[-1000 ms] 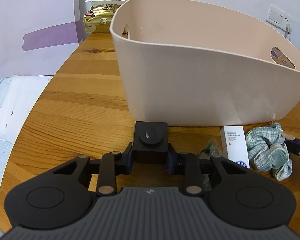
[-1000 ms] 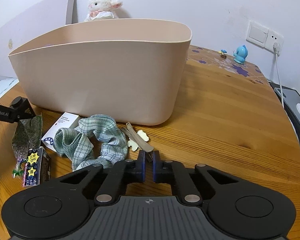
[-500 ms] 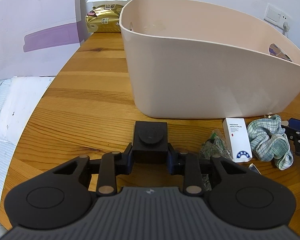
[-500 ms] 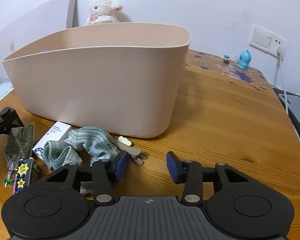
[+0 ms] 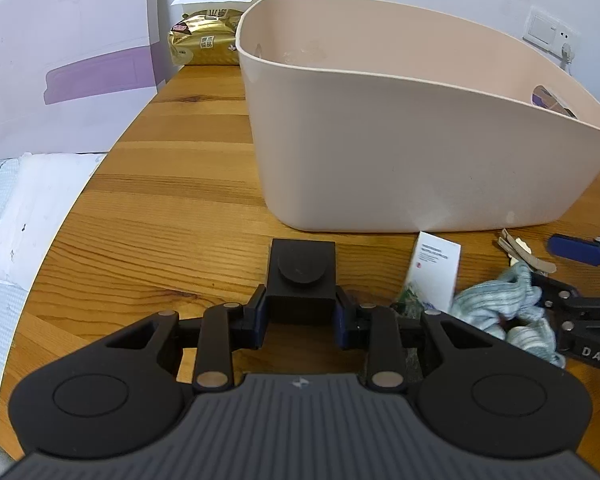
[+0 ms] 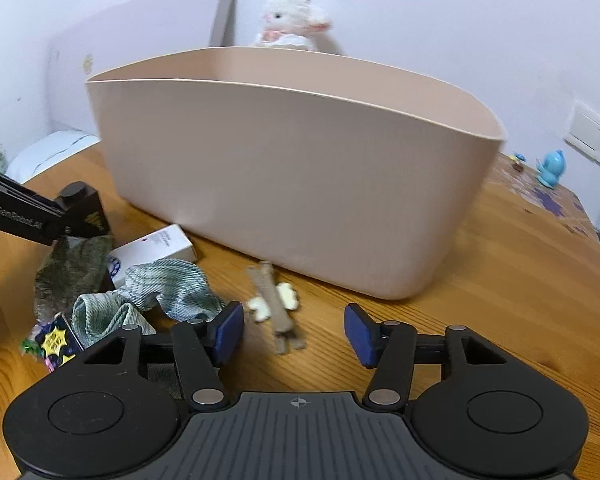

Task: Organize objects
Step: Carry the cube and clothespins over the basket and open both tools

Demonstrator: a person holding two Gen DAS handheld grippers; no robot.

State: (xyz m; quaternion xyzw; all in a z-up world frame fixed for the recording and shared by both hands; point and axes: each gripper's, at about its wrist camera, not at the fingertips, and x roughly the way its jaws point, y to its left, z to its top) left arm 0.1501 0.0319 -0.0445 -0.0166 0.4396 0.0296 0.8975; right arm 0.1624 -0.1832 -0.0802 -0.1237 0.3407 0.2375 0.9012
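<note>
Right wrist view: right gripper (image 6: pixel 294 334) jaws wide, empty, over beige flower-trimmed hair clip (image 6: pixel 274 304); thin clip may slip. Left gripper (image 5: pixel 300 314) clamps small black cube (image 5: pixel 302 276).

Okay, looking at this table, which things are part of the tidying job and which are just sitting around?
Job: beige bin, black box in the left gripper, white carton, green cloth, hair clip, open right gripper.

Bystanders: plush lamb, blue figurine, gold packet.

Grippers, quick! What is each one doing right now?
Left gripper: shut on a black box.
Right gripper: open, holding nothing, hair clip lying ahead.
</note>
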